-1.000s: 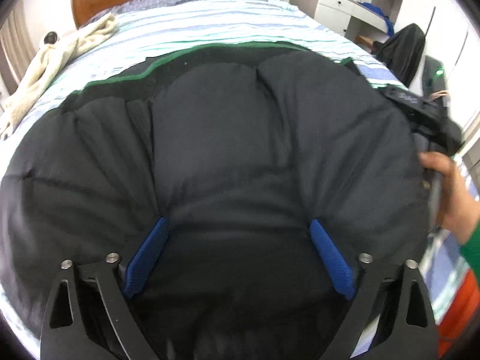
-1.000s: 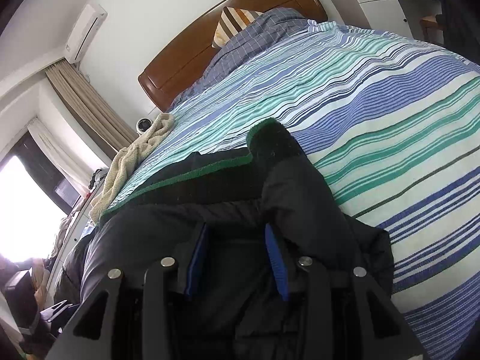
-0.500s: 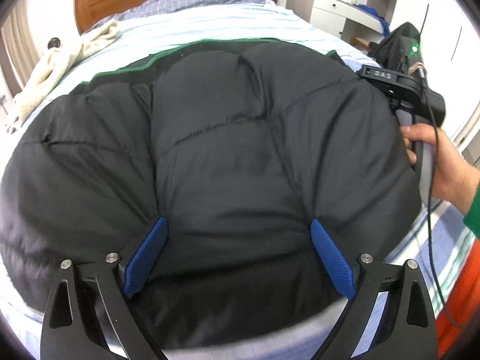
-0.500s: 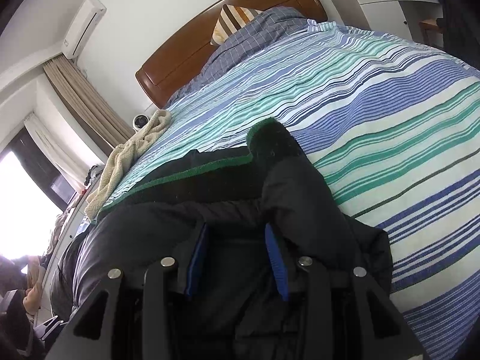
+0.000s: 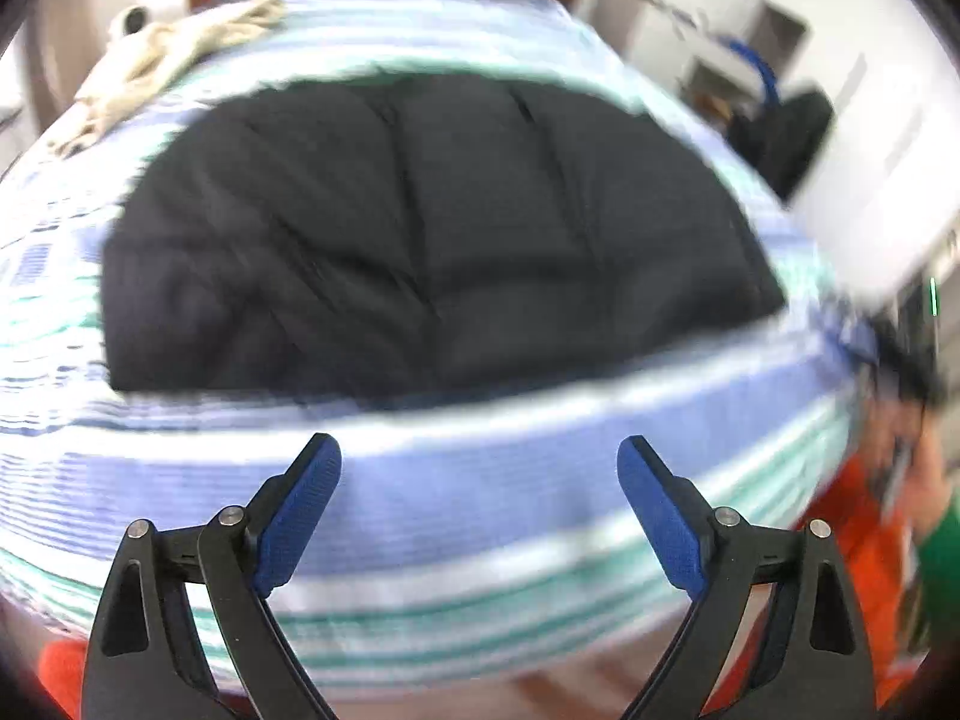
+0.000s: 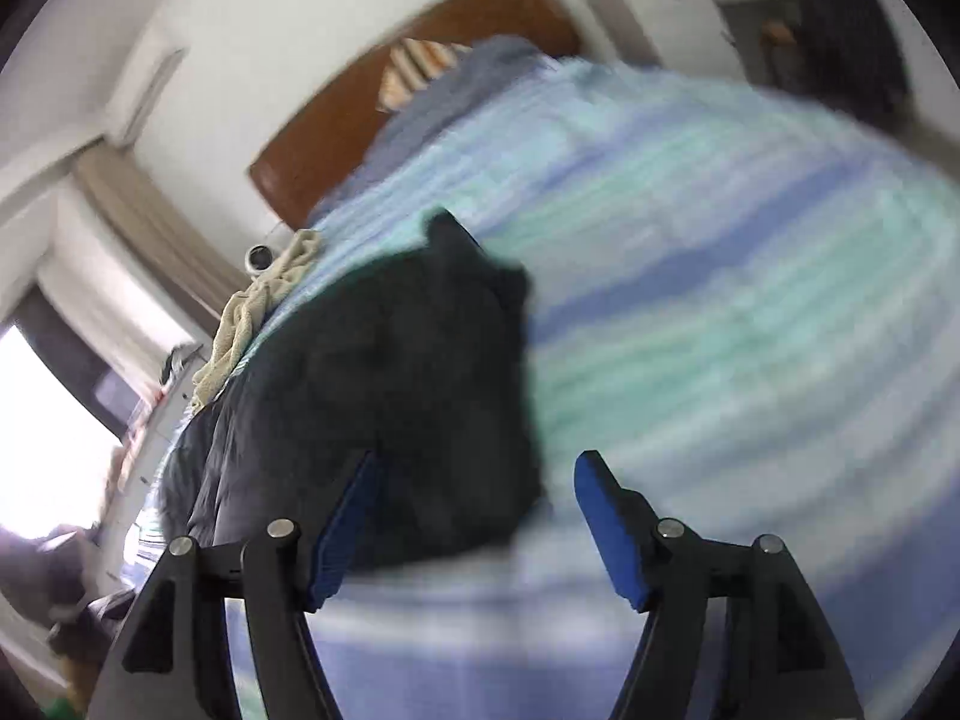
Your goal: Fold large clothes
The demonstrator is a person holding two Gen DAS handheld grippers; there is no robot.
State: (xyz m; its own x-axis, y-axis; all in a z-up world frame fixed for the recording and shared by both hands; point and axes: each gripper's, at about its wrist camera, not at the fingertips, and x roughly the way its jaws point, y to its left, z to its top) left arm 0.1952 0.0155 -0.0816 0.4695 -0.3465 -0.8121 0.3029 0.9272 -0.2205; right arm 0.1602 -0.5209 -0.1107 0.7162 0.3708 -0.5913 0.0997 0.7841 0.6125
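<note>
A black puffer jacket (image 5: 432, 240) lies folded in a compact block on the striped bed (image 5: 480, 480). It also shows in the right wrist view (image 6: 390, 408). My left gripper (image 5: 480, 462) is open and empty, pulled back over the bed's near edge, apart from the jacket. My right gripper (image 6: 474, 480) is open and empty, just short of the jacket's near right corner. Both views are motion-blurred.
A cream towel (image 5: 174, 54) lies at the bed's far left, also in the right wrist view (image 6: 252, 324). A wooden headboard (image 6: 390, 126) and pillows stand at the far end. White cabinets (image 5: 720, 48) stand to the right. The person's orange and green sleeve (image 5: 888, 540) is at right.
Both grippers have pulled back and up from the jacket. The right gripper, shut on the jacket before, has opened and let go. The green-trimmed edge no longer shows.
</note>
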